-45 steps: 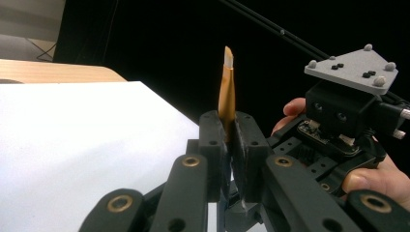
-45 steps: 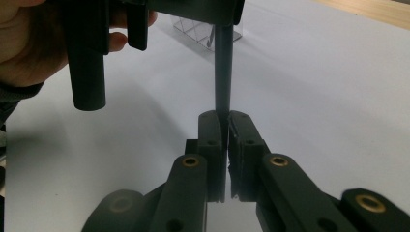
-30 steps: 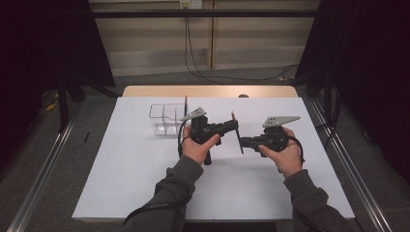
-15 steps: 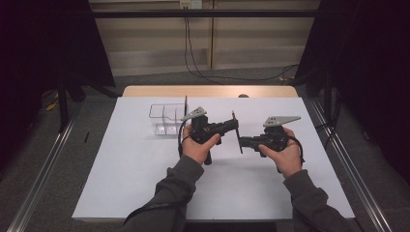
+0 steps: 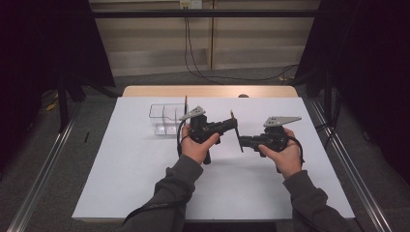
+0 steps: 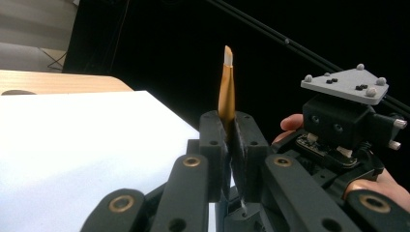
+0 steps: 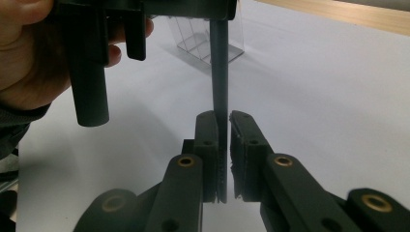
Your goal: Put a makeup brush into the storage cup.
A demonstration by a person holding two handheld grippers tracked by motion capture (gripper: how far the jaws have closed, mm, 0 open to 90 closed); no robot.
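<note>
From above I see the clear box (image 5: 167,118) at the left of the white table (image 5: 121,179), standing free behind my left hand (image 5: 197,147). The left gripper (image 5: 234,124) points toward the middle, its jaws clamped on the brush (image 5: 236,130), a thin dark stick held upright above the table. In the left gripper view the brush (image 6: 226,87) rises from between the closed jaws, orange-brown with a pale slanted tip, and the right gripper's (image 6: 338,130) body with its grey plate sits just behind. To the right, the right gripper (image 5: 241,141) faces the left one and meets the same brush lower down. In the right gripper view the dark handle (image 7: 220,72) runs down between the jaws, which stand narrow around it; the left pad touches, the right shows a thin gap, so I cannot tell if it grips. That view also shows the box (image 7: 208,41) beyond, past the left gripper (image 7: 145,14). My right hand (image 5: 283,154) holds nothing else
</note>
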